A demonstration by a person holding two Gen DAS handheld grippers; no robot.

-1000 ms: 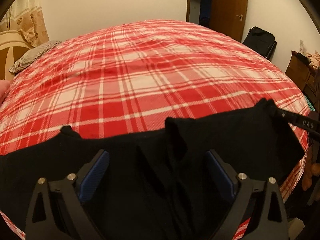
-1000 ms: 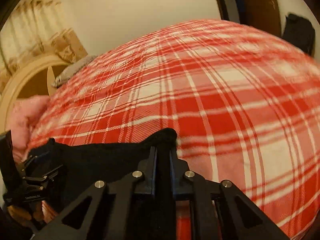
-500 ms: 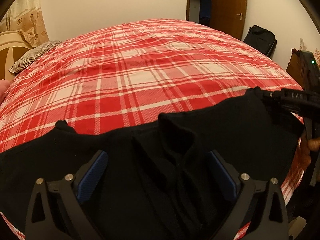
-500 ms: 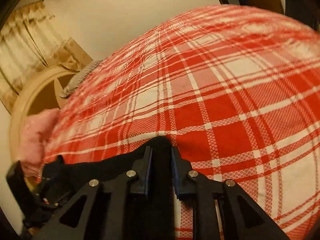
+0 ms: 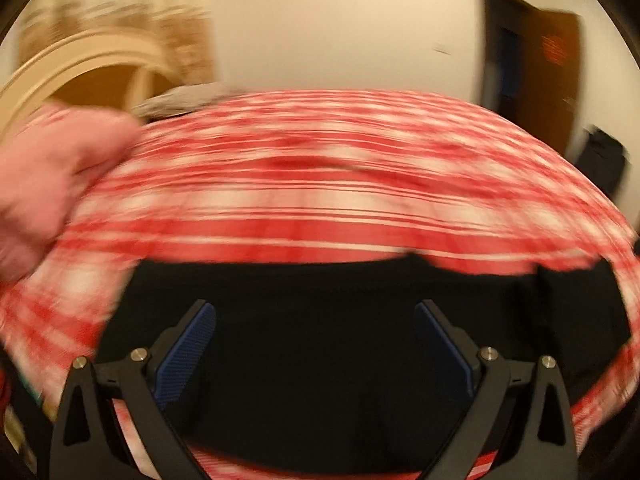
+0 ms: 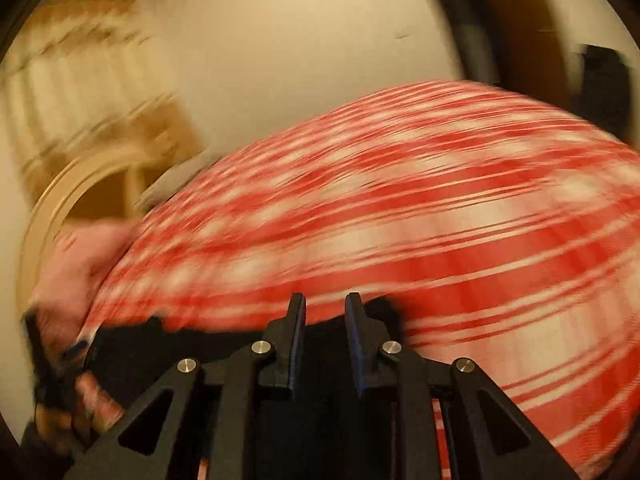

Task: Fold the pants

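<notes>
Left wrist view shows the left claw [image 5: 316, 344] wide above black pants [image 5: 320, 360] on the bed [image 5: 320, 200]; the right claw [image 6: 325, 344] looks narrow, maybe pinching cloth to fold.

Warm, dim yellowish room light, both fisheye views smeared sideways by motion blur, the red plaid bedspread [image 5: 320, 200] streaking into bands, walls beyond it soft, edges around it bowed and vignetted black.
</notes>
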